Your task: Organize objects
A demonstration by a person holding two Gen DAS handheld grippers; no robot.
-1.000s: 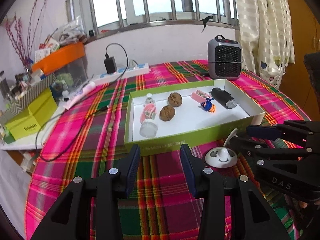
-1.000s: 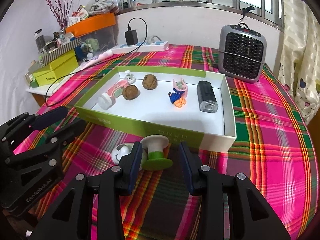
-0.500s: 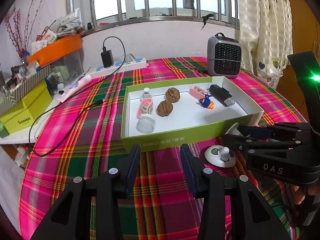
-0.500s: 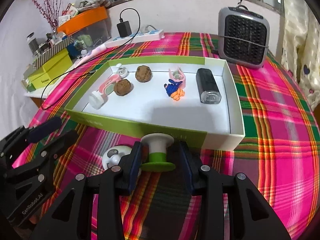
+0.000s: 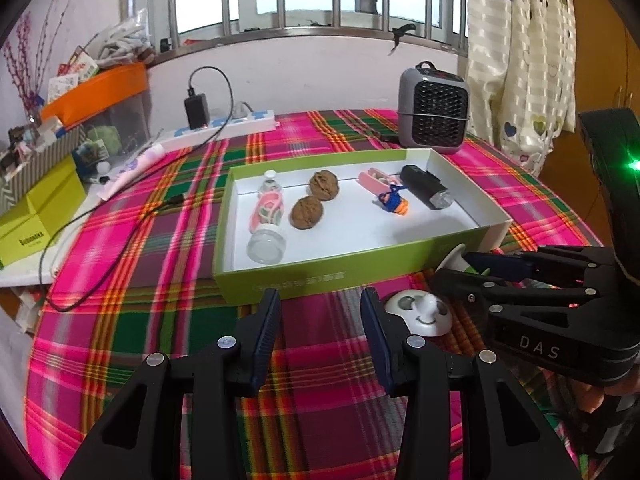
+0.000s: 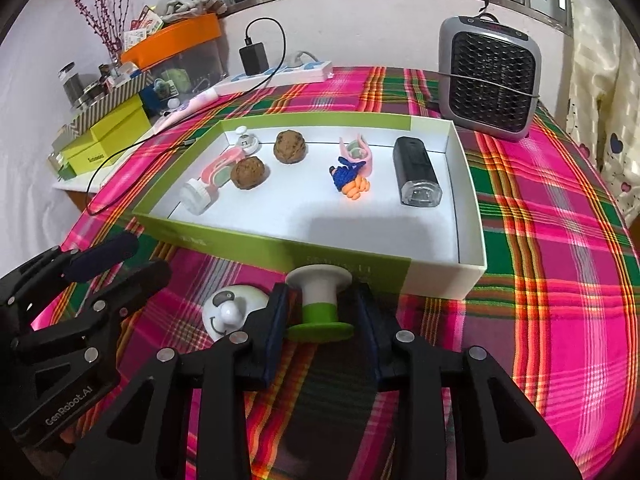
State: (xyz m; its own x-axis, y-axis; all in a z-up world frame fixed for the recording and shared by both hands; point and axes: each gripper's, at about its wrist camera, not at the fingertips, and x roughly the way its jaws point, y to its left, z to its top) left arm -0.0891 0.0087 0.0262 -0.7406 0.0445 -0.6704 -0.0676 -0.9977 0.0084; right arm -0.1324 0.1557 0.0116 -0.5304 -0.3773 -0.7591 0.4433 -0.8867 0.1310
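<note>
- Grey fan heater [image 6: 489, 82] at the counter's far right, just behind the box.
- White power strip [image 6: 280, 74] along the wall, black charger [image 6: 253, 58] plugged in, cable trailing over the plaid cloth [image 6: 540, 240].
- Orange-lidded bin [image 5: 94, 94] and yellow-green boxes [image 5: 36, 208] at left.
- Heart-print curtain [image 5: 516, 52] at right.

A: left wrist cam sits behind its own fingers [image 5: 276, 332]; low over the plaid tablecloth [image 5: 132, 240], angled down, facing the window; green box [image 5: 320, 276] straight ahead, near.

B: right wrist cam same setup; looks past its fingers [image 6: 276, 320] at the box [image 6: 248, 240] from further right, closer in.

A: overlap?

B: box, heater [image 6: 490, 80], power strip [image 6: 280, 74]; each view catches the other gripper at its edge.
</note>
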